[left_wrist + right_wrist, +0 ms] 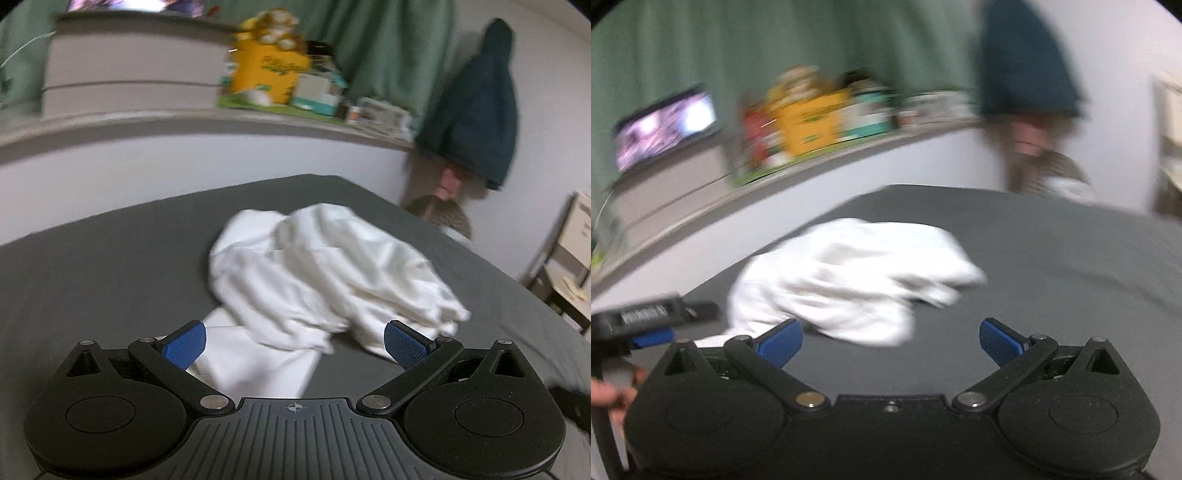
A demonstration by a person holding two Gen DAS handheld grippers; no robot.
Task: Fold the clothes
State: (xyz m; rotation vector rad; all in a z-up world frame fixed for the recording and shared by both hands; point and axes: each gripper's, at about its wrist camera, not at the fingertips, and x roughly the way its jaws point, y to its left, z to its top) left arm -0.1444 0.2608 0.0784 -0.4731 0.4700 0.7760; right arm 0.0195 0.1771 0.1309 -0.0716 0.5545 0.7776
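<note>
a crumpled white garment (325, 273) lies heaped on a dark grey bedsheet (92, 280), roughly in the middle of the bed. in the left wrist view a flat part of it runs out from under the heap toward the camera and passes between the spread fingers of the left gripper (295, 341). that gripper's blue pads (186, 345) stand wide apart and clamp nothing; the cloth lies below and between them, and whether the left pad touches it i cannot tell.

the right gripper (891, 341) is also spread wide, its blue pads (783, 341) holding nothing, with bare sheet between them. the garment sits just ahead and to the left of it, its near edge close to the left pad. this view is heavily blurred, so finer detail of the cloth's folds is lost. at the far left edge of the same view the other gripper's body shows, with a hand (611, 397) on its handle.

behind the bed a pale ledge (184, 122) runs along the wall, bearing a yellow box (266, 72) with soft toys on top, smaller teal and white boxes (317, 92), and stacked grey boxes (133, 66). a green curtain (388, 48) hangs behind, and a dark teal hooded garment (476, 107) hangs on the white wall to the right. a lit screen (665, 129) glows at the left of the ledge in the right wrist view.
</note>
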